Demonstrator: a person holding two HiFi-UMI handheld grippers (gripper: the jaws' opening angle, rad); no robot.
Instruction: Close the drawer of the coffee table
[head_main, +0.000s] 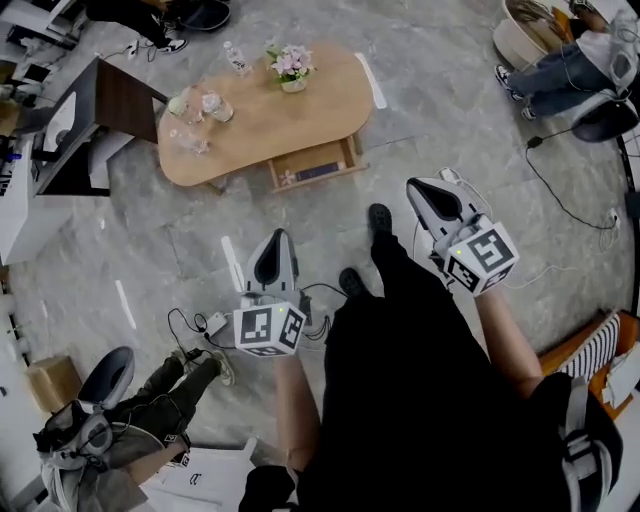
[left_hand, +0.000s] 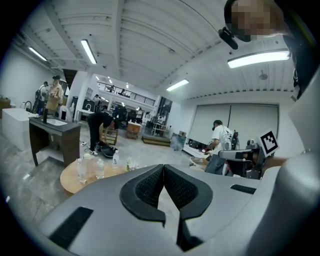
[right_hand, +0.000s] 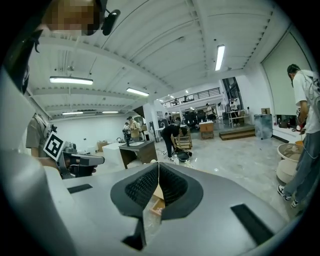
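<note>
One coffee table (head_main: 300, 118), one open drawer (head_main: 316, 170), one flower pot (head_main: 293, 70).

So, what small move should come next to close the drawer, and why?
Probably carry the right tool forward to the front of the open drawer. The drawer stands pulled out of the coffee table, and both tools, the left tool too, are shut, empty and well short of it.

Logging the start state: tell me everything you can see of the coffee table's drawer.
The drawer is a shallow light-wood box, pulled out of the oval table's near edge toward the person, so it stands open. Inside lie a dark flat item and something small and white, too small to identify.
</note>
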